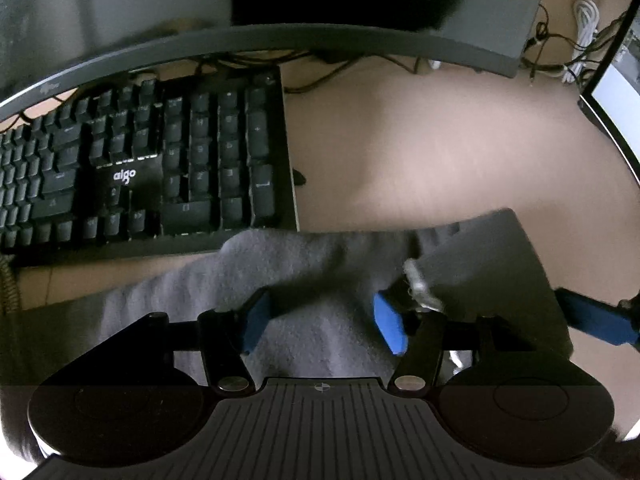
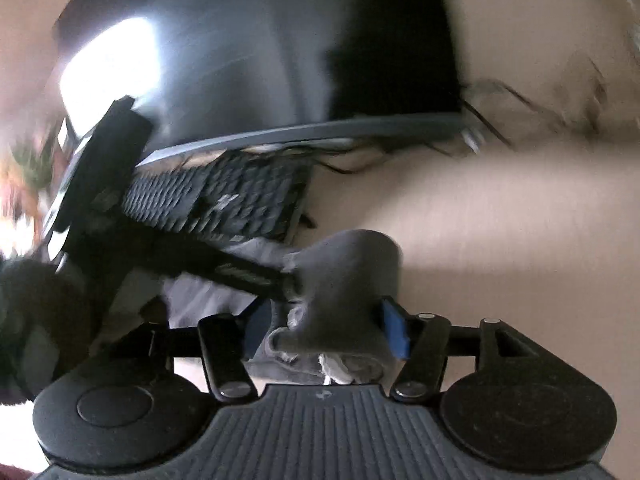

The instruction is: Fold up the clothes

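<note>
While both grippers work close together over the tan desk point(image 1: 420, 140), a grey garment point(image 1: 320, 264) lies bunched at the desk's near side, just in front of the black keyboard point(image 1: 140, 168), with one soft fold rising up against the keyboard's front edge.

From the left wrist view, the left gripper point(image 1: 324, 320) points steeply down onto the cloth. Its blue pads point(image 1: 256, 320) stand partly spread with a hump of grey fabric between them. The left pad looks sunk in the fabric, the right one seems to stand clear of it; whether they actually pinch the cloth I cannot tell. A small white tag point(image 1: 418, 284) of the garment shows just beside the right pad. At the right edge of that view another blue-padded finger reaches in over the cloth.

In the right wrist view, which is smeared by motion, the right gripper point(image 2: 324, 332) has a rounded wad of the same grey garment point(image 2: 344, 280) between its pads point(image 2: 394, 332), standing half apart. The cloth fills the gap and touches both pads. The dark finger of the other tool crosses in from the left onto this wad.

Behind the keyboard stands a dark monitor point(image 1: 120, 8), with tangled cables point(image 1: 560, 48) on the desk to its right.
</note>
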Available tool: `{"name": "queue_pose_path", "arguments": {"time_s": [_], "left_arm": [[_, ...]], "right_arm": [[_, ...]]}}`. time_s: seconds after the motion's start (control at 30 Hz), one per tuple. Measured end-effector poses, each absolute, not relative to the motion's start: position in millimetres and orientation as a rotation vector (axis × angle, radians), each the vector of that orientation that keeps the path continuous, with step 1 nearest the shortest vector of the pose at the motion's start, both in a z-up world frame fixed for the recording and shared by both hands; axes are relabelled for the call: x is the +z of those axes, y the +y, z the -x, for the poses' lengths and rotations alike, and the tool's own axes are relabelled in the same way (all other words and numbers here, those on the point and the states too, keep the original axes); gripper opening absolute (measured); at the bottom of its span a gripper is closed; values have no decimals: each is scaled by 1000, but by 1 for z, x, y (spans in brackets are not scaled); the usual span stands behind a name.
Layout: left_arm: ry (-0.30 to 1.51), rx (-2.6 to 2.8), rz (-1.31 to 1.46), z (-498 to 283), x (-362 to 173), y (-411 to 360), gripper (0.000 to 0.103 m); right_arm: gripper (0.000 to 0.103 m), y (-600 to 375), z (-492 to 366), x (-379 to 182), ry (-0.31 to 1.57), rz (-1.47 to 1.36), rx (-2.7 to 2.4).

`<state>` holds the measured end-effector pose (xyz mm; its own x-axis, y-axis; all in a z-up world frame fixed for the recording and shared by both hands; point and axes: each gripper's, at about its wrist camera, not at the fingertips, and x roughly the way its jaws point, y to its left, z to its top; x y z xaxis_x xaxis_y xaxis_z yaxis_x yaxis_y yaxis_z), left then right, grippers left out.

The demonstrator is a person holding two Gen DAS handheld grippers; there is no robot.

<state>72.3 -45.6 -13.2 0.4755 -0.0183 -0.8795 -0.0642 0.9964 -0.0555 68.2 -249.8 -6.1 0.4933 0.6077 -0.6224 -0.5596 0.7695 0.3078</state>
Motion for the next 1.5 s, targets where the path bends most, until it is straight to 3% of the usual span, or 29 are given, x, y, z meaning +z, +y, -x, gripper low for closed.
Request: {"name": "queue_pose_path", "arguments": {"time_s": [0.07,0.13,0.23,0.43,0.63,0.9,1.07,1.13,1.37,1.43,1.5], "left_arm": [[1076,30,71,-74,-15,-49,65],[1076,33,72,-74,-15,-50,66],[1079,30,131,-72,-10,-44,65],[1038,-32,182,-76,21,-48,65],[1050,-69,121,-86,21,-73,64],[1084,-22,66,-94,6,-76,69],[1101,-12,83,-93,0,-71,70],[1103,-14,91,-93,-2,-71,70],[1105,-6,96,-95,-9,-68,72],[1106,-7,113,-95,-10,-66,73],[1106,-7,126,-95,-12,-64,74]], "right_arm": [[56,-258,-78,-16,811,-109,659],[41,-252,-77,-19,799,-39,642],[38,-242,-71,-19,753,109,639],[37,-201,-47,-26,610,473,663],[38,-191,-36,-28,544,611,706],[53,-227,-59,-19,643,334,826],[54,-258,-76,-16,726,121,875],[62,-267,-81,-16,751,62,895],[60,-283,-70,-8,743,47,852],[45,-300,-73,-13,790,-59,810],[45,-319,-86,-23,842,-194,757]]}}
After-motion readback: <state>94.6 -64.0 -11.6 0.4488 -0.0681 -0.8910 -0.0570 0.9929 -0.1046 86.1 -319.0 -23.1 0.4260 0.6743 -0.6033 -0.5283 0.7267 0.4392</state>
